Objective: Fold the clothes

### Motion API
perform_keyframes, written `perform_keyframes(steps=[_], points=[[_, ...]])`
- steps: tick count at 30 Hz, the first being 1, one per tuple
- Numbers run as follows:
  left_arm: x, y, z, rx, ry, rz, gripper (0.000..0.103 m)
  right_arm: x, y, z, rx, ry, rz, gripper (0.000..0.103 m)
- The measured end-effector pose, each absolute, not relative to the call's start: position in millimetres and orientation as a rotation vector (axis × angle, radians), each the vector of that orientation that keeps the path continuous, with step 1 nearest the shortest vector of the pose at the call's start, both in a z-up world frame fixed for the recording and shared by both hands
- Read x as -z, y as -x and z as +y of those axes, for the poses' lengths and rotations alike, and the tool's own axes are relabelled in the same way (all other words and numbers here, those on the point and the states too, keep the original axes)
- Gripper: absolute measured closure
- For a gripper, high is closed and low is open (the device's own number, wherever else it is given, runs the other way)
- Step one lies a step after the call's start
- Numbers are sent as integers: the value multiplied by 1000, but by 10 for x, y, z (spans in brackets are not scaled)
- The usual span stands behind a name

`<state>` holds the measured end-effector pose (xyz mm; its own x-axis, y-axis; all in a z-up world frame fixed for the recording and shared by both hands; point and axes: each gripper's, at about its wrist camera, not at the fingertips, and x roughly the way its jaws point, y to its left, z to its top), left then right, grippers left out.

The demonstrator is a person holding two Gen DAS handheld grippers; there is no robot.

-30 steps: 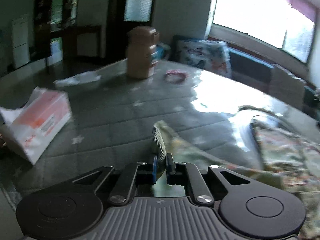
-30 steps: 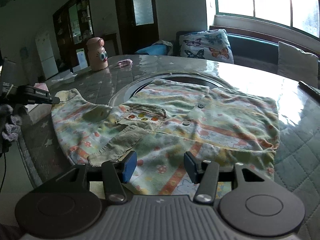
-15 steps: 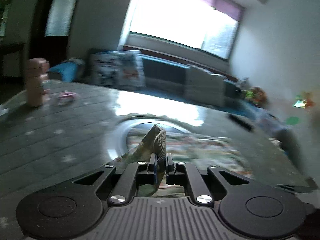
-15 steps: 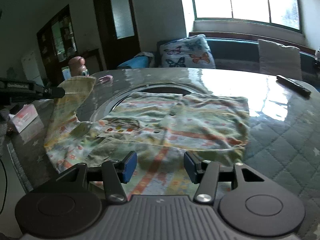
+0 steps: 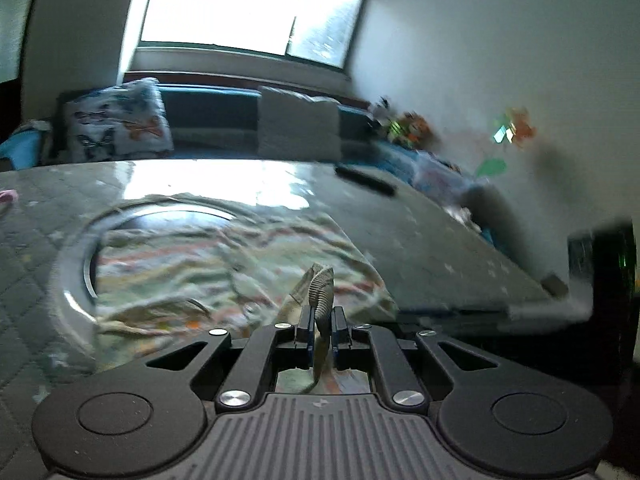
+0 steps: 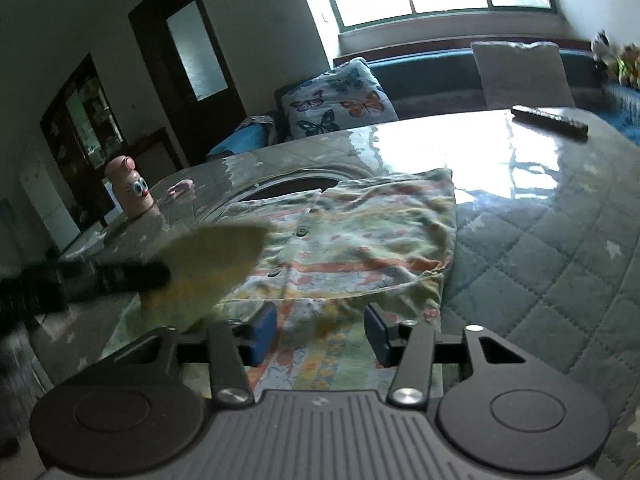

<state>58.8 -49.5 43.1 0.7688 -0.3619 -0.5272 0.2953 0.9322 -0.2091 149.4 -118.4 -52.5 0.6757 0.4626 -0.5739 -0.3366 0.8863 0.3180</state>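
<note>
L gripper [image 5: 321, 330] pinches 1 shirt [image 6: 360, 228] cuff; R gripper [image 6: 321, 334] agape.

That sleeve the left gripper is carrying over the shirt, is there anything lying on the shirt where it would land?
Nothing visible does. The left gripper is shut on the sleeve, lifted above the shirt. The shirt's top shows only its own buttons and wrinkles. The right gripper hangs open at the near hem, and the remote lies well beyond.
</note>
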Motion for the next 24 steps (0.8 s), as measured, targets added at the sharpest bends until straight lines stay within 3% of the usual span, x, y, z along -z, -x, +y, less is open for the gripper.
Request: perform_keyframes(steps=[6,8,10,12,24], points=[[-270,-530,-636,408,54,626,90,540,-1572,-1187,-451,-249,712,61],[-228,-508,-660,424,40,635,83,553,-1587,-1178,-457,-268,721,62],[-219,-481,-635,423,29,634,67,573,-1594,-1157,-463,-273,730,62],[-233,-461,-581,415,20,627,61,600,-1598,-1127,-467,-270,739,64],[-188,-459,-41,205,39,635,51,738,-1594,-1035,-487,-248,801,66]])
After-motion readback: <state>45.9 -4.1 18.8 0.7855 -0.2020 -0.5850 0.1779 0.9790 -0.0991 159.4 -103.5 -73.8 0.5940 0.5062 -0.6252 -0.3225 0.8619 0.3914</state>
